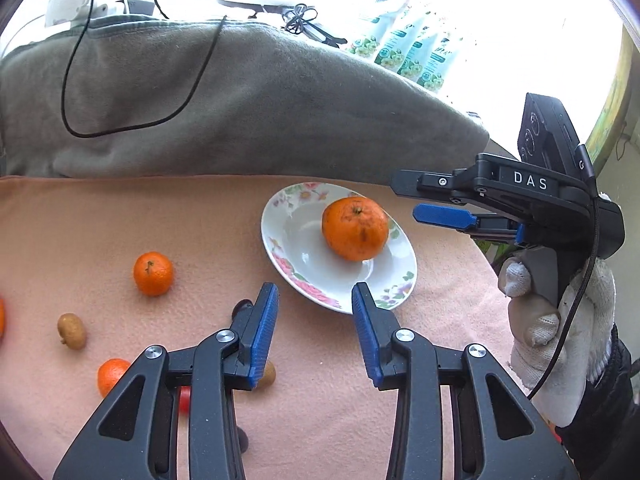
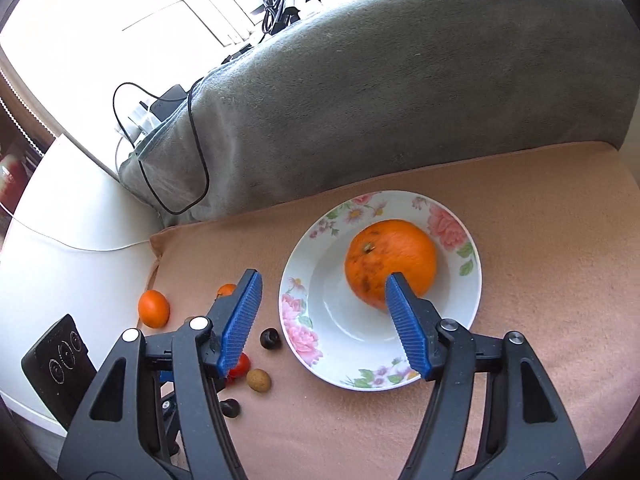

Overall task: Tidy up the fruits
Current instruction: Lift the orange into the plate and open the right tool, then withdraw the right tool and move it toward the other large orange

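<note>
While one orange sits in the plate, both my jaws hang spread and empty, the left nearer the mandarin lying off to its left.

One floral plate holds one big orange; nearby lie three mandarins, two small brown fruits and two dark ones.
</note>
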`<state>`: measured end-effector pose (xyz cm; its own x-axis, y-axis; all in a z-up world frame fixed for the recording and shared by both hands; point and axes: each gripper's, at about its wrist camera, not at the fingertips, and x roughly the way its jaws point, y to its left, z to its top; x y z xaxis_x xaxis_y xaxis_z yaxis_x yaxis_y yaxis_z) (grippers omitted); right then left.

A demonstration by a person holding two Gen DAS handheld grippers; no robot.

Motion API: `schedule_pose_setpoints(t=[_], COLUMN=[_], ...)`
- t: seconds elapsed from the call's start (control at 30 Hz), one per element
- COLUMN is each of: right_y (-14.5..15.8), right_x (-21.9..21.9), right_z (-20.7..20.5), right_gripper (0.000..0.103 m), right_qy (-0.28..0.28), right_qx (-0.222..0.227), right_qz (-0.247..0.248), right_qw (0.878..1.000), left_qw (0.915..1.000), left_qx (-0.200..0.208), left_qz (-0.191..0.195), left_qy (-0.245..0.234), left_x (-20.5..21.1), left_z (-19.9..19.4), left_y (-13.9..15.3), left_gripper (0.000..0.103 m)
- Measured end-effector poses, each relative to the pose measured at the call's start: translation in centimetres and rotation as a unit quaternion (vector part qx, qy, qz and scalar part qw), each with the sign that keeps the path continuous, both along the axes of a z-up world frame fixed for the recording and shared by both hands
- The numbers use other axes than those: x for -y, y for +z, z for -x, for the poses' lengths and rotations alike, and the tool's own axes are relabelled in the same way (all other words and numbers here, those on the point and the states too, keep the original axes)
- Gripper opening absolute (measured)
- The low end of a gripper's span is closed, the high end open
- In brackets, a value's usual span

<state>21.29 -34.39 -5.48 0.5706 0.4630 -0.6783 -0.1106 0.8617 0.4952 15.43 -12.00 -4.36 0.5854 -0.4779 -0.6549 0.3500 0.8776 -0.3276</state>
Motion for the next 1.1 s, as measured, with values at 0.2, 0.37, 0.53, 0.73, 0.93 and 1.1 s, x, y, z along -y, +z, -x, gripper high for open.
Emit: schedule_pose_setpoints(t=[0.2,0.37,0.53,0.73,0.93,1.1], right_y=[0.4,1.3,2.0,2.5,2.6,2.6], right_x=[0.7,0.0,-0.8,-2.5,-4.3,-6.5], right_z=[2.1,4.0,5.9,6.8,7.2,7.1], right_gripper=[0.069,0.071,0.081,0.084,0.088,0.088], right_qy=[-0.011,-0.010,-0.009,0.010,0.036,0.065], right_qx=[0.023,0.053,0.087,0.100,0.108,0.102], right_qz=[0.010,0.043,0.055,0.068,0.078,0.079], right_qw=[1.000,0.998,0.995,0.993,0.990,0.990], left_qw=[0.9998,0.9994,0.9980,0.9944,0.9890,0.9846], left_qx=[0.013,0.019,0.027,0.046,0.041,0.035], left_qz=[-0.010,-0.007,-0.011,-0.021,-0.043,-0.036], left_qy=[0.009,0.028,0.056,0.093,0.136,0.167], left_x=[-1.0,-3.2,-6.3,-10.1,-13.1,-15.6], left_z=[1.2,3.0,4.6,6.5,8.2,9.2], left_y=[0.8,1.3,1.4,1.1,0.4,-0.1], left_gripper=[0.038,0.045,0.046,0.056,0.056,0.056])
